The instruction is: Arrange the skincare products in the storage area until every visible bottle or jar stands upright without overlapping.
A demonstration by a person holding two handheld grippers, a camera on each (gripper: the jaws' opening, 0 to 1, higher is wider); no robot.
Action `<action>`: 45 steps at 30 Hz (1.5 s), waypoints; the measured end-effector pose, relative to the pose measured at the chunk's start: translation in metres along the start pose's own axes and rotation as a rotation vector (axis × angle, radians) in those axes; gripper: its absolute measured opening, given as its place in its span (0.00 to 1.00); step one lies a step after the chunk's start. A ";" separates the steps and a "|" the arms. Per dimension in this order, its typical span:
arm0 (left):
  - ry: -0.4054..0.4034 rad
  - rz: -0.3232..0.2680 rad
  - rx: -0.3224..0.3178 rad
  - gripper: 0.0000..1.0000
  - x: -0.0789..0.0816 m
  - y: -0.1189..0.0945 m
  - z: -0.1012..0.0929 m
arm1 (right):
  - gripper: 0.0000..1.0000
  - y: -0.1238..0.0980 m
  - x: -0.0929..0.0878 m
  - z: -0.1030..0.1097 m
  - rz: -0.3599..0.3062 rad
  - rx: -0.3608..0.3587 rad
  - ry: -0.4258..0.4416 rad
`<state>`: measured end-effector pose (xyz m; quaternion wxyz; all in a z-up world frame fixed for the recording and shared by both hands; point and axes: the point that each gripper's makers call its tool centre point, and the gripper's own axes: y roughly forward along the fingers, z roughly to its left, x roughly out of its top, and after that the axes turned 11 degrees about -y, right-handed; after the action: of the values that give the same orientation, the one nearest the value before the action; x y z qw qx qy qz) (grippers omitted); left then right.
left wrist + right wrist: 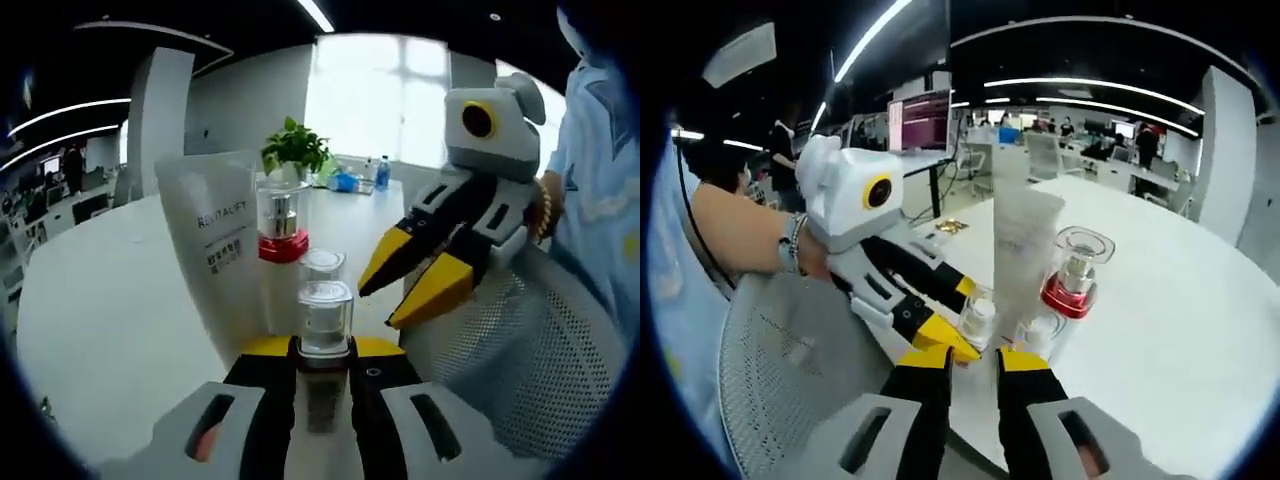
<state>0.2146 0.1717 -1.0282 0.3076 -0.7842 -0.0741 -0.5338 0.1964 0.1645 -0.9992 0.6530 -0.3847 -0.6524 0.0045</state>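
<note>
Clamping a small clear-capped bottle (325, 318) between the left gripper's (325, 350) jaws, upright at the near edge of the white table (110, 300). Standing just behind it — a second clear-capped jar (322, 264), a red-collared bottle (282, 222) and a tall white tube (215, 235), all upright, close together. Hovering beside the cluster with jaws parted and nothing between them — the right gripper (975, 362), over a mesh chair back (790, 370).

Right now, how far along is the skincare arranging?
Done: white tube and red-banded bottle stand upright on the table. In hand: left gripper is shut on a clear-capped bottle, upright. Left: set it down clear of the small jar behind; right gripper is open.
</note>
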 end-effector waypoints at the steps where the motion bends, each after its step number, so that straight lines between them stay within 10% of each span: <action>1: 0.001 0.004 -0.006 0.16 0.000 0.000 -0.001 | 0.16 0.000 0.003 0.001 -0.015 0.005 0.006; 45: 0.021 0.152 0.051 0.24 -0.017 -0.007 0.004 | 0.13 0.010 -0.010 0.030 0.062 0.152 -0.086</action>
<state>0.2078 0.1834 -1.0419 0.3679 -0.7737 -0.0249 -0.5153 0.1742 0.1810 -1.0175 0.6513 -0.3533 -0.6654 0.0908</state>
